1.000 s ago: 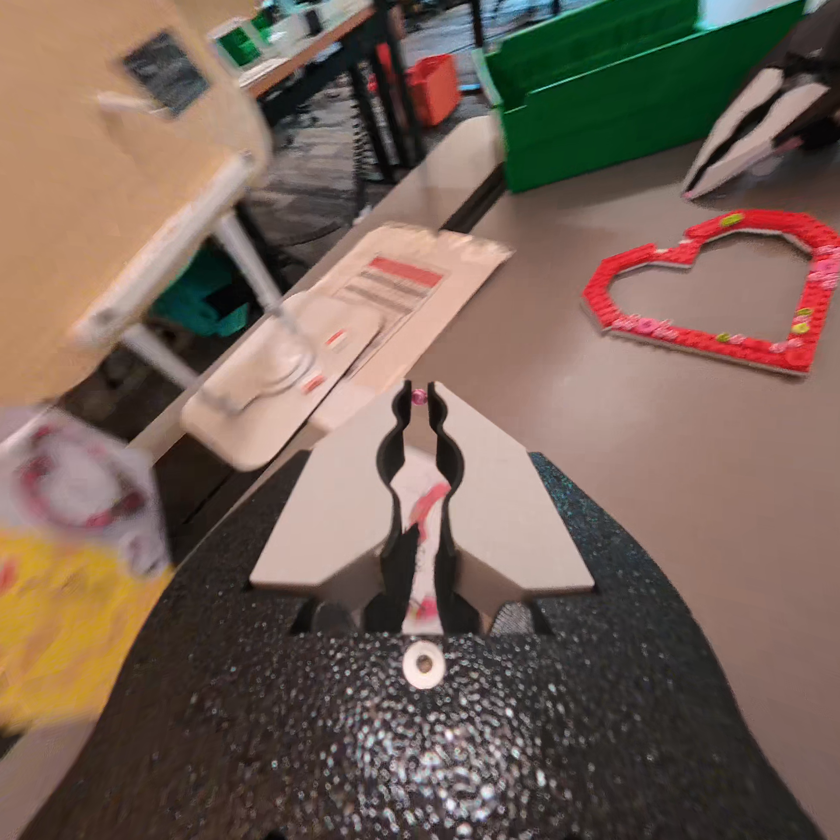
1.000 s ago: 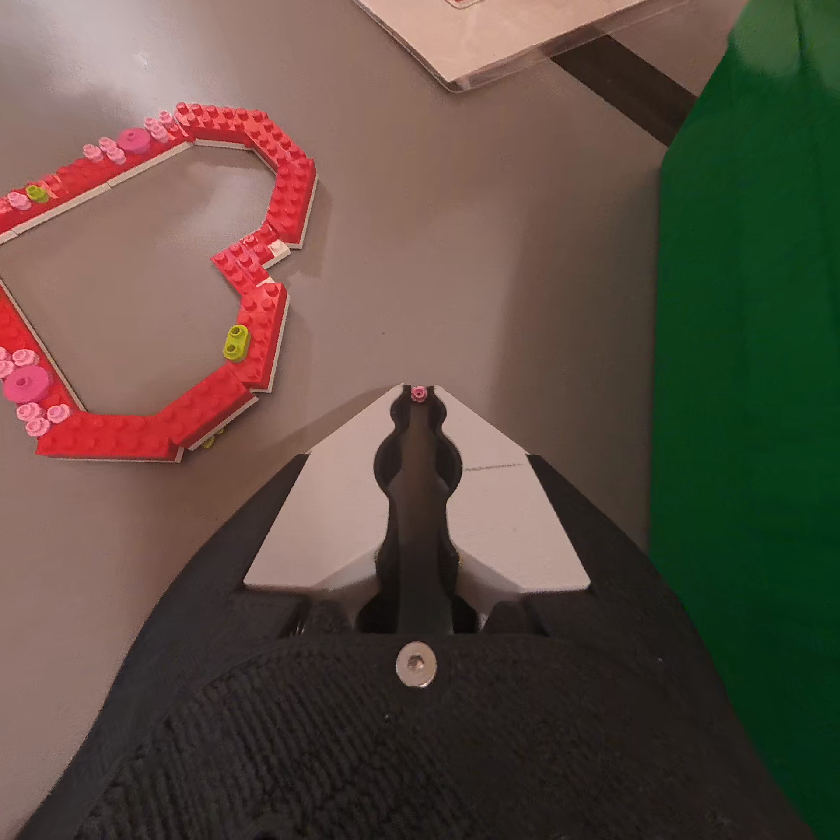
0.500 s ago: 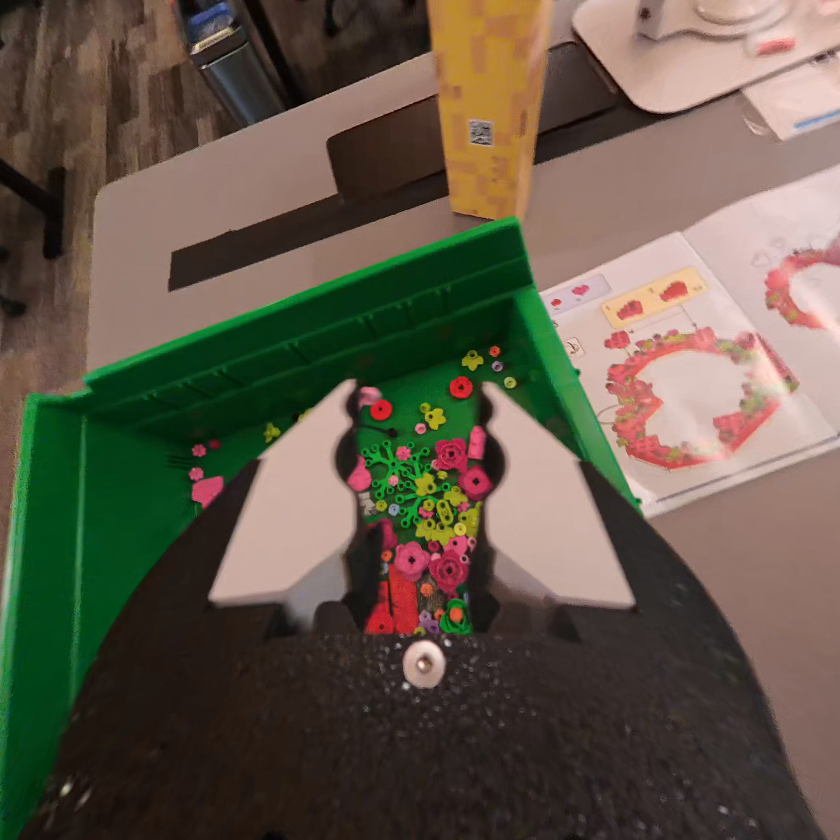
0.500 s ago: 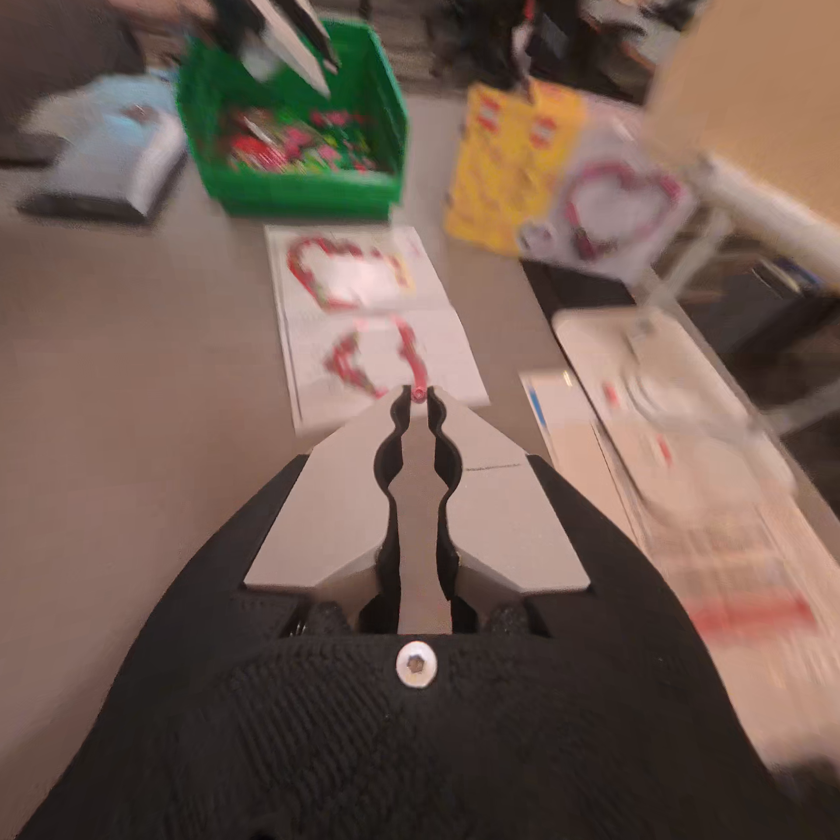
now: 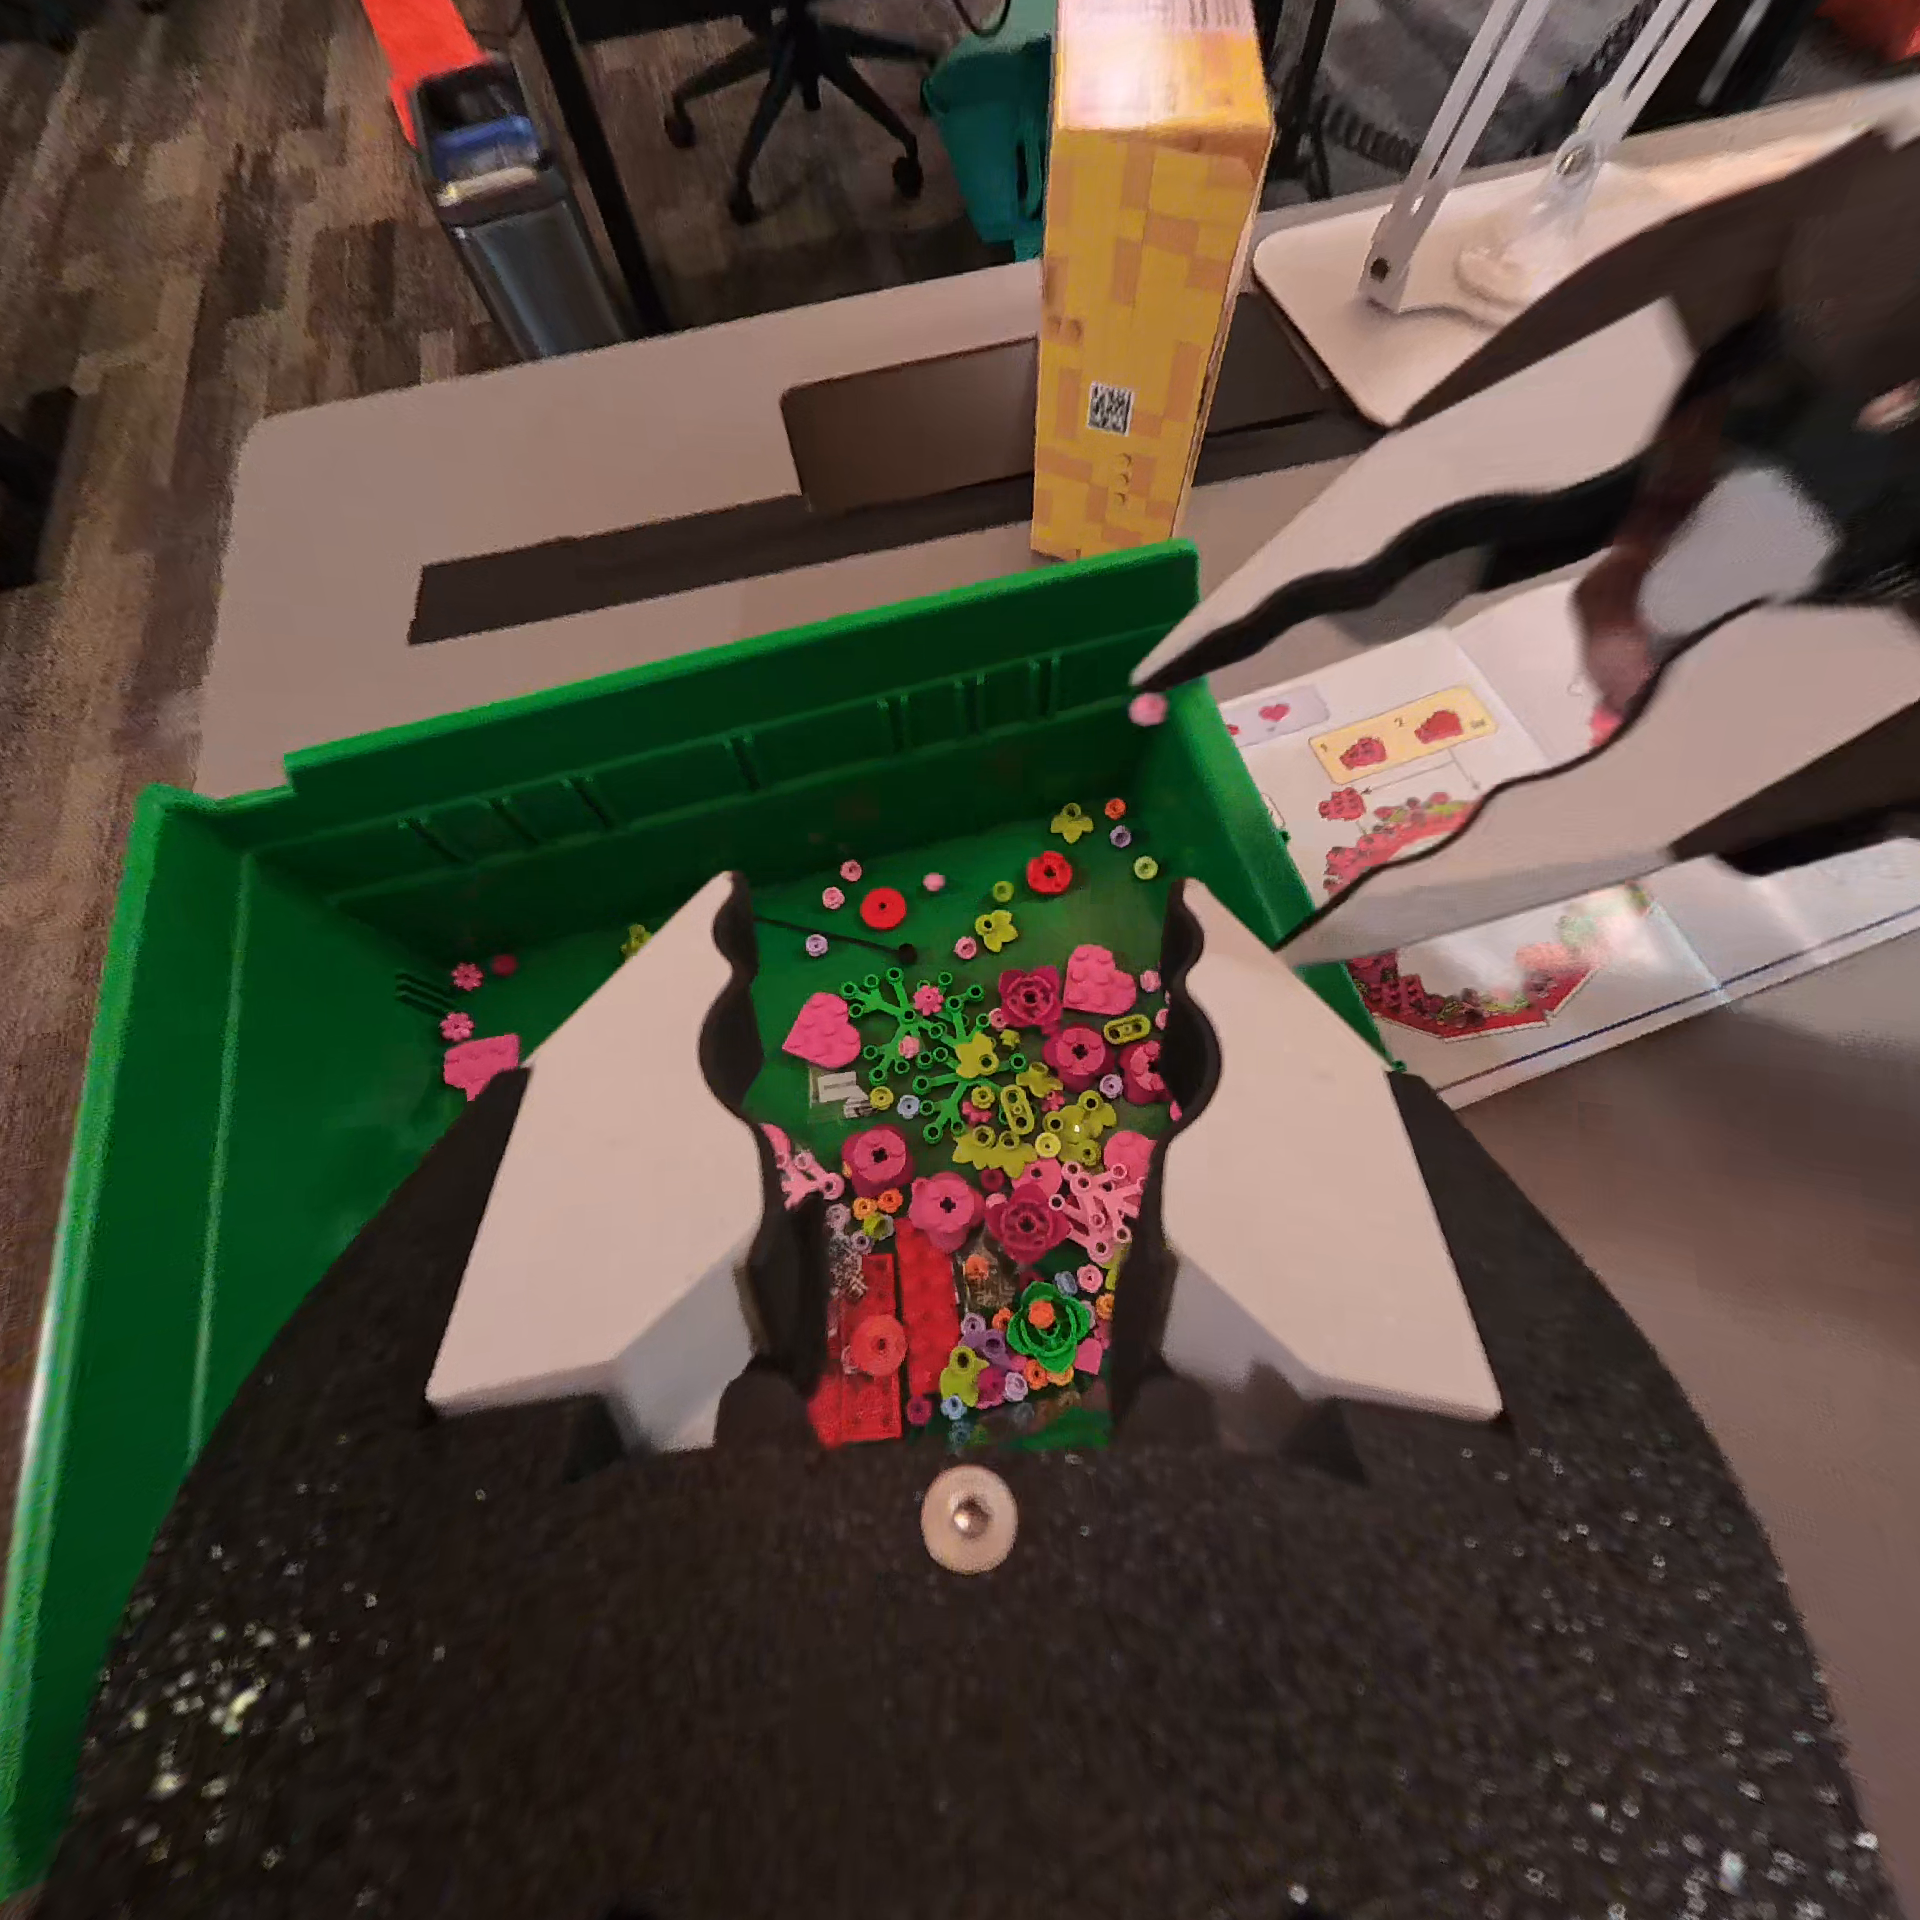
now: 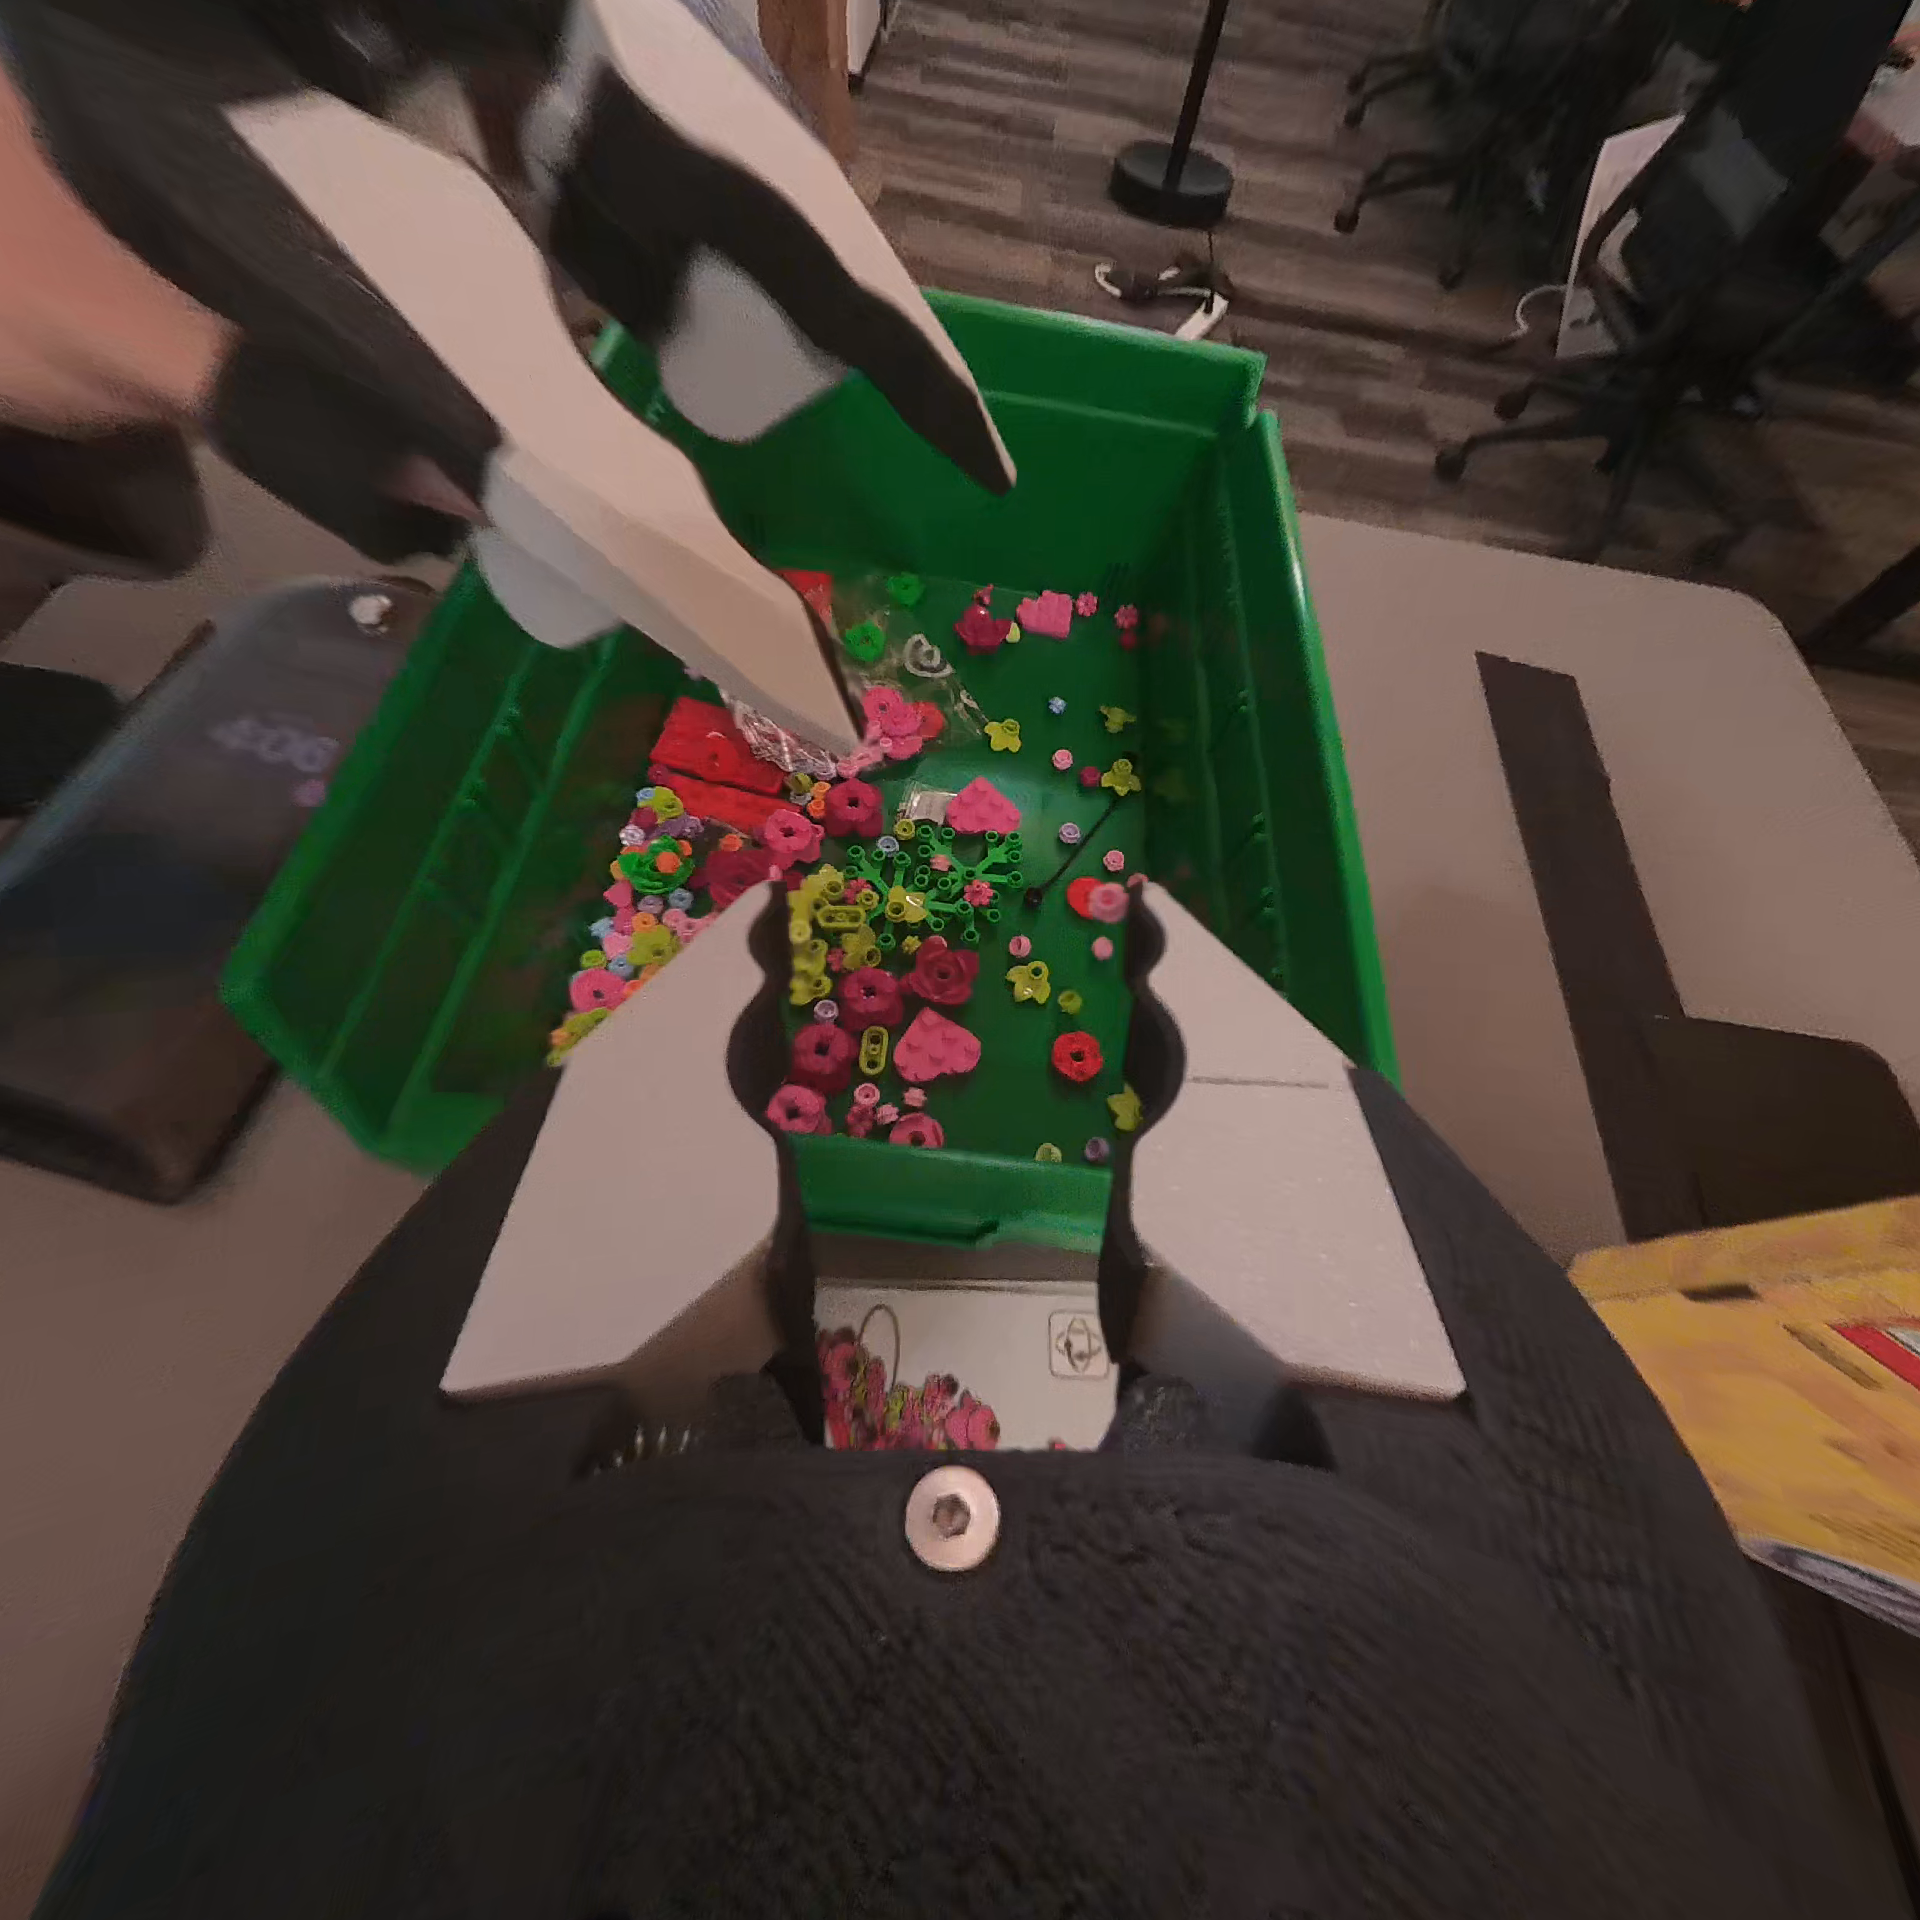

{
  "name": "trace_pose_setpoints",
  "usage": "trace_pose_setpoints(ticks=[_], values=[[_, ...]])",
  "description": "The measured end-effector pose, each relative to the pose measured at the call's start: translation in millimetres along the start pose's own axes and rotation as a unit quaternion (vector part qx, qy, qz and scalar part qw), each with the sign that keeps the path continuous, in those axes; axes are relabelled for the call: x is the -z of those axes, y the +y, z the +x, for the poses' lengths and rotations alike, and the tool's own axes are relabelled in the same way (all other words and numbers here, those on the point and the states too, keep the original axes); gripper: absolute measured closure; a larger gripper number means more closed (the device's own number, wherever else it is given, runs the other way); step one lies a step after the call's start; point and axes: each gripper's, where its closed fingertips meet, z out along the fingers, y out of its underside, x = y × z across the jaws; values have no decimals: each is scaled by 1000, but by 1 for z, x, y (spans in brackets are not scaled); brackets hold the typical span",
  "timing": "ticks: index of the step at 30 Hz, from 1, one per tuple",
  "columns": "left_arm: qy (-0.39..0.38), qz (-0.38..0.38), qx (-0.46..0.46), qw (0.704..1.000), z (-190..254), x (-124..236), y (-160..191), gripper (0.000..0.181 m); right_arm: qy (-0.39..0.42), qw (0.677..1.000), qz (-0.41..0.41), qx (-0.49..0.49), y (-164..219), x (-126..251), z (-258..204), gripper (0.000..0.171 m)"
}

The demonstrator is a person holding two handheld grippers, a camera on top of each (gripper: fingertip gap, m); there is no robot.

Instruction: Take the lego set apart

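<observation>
A green bin (image 5: 644, 727) holds several loose lego pieces (image 5: 966, 1091): pink hearts, dark pink flowers, lime and green leaves, red plates. My left gripper (image 5: 954, 888) is open and empty above the bin. My right gripper (image 6: 951, 891) is open above the same bin (image 6: 1226, 436) and its loose pieces (image 6: 914, 987). A tiny pink stud (image 6: 1110, 902) sits right by its right fingertip. In the left wrist view the right gripper (image 5: 1216, 810) reaches in from the right, with the stud (image 5: 1148, 709) just below its upper tip. The left gripper (image 6: 928, 606) shows at the top left of the right wrist view. The red heart frame is out of view.
An open instruction booklet (image 5: 1507, 935) lies on the table right of the bin and also shows in the right wrist view (image 6: 966, 1340). A yellow box (image 5: 1143, 260) stands behind the bin. A white stand base (image 5: 1340, 312) is far right. A dark device (image 6: 135, 831) lies beside the bin.
Both grippers swung away from the heart frame to above the green bin. The left one opened first; the right one has now opened, and its pink stud is free at the fingertip.
</observation>
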Motion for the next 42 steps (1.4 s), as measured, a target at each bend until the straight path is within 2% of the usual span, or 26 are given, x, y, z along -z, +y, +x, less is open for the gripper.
trace_pose_setpoints(ticks=[1, 3, 6, 9, 13, 15, 18, 21, 23, 26, 29, 32, 35, 37, 39, 42], values=[[2, 13, 1, 1000, 0, 5, -3, 108, 9, 1000, 1, 3, 1, -5, 3, 100], [4, 38, 3, 999, 2, 12, -11, 109, 24, 1000, 9, 9, 1, -10, 6, 79], [5, 65, -2, 998, 6, 21, -23, 110, 0, 1000, 7, -1, 5, -13, -1, 78], [9, 81, -14, 997, 16, 25, -32, 113, -60, 997, -29, -30, 18, -14, -19, 76], [17, 107, -30, 994, 36, 34, -45, 115, -56, 998, -34, -6, 23, 6, -27, 60], [34, 133, -39, 990, 57, 41, -57, 117, -26, 999, -13, 24, 23, 36, -28, 59], [81, 175, -67, 979, 106, 45, -76, 117, 58, 995, 20, 77, 37, 104, -30, 59], [156, 202, -109, 961, 178, 40, -93, 120, 176, 976, 17, 126, 79, 191, -31, 70], [229, 213, -134, 940, 239, 35, -103, 121, 244, 961, -14, 131, 121, 252, -36, 80], [293, 207, -197, 913, 323, 16, -107, 124, 325, 943, -41, 49, 183, 336, -47, 90], [321, 213, -249, 889, 392, -14, -108, 129, 372, 925, -57, -53, 239, 393, -60, 95], [347, 227, -255, 873, 448, -46, -109, 129, 405, 901, -120, -101, 293, 437, -64, 95], [375, 251, -216, 866, 489, -74, -110, 129, 401, 887, -159, -167, 332, 462, -63, 95], [385, 276, -188, 860, 507, -89, -109, 131, 399, 874, -180, -210, 352, 474, -62, 94], [385, 264, -193, 863, 519, -108, -98, 131, 399, 863, -198, -237, 369, 482, -61, 92], [379, 264, -198, 865, 524, -124, -87, 131, 396, 855, -180, -282, 378, 488, -62, 95]])
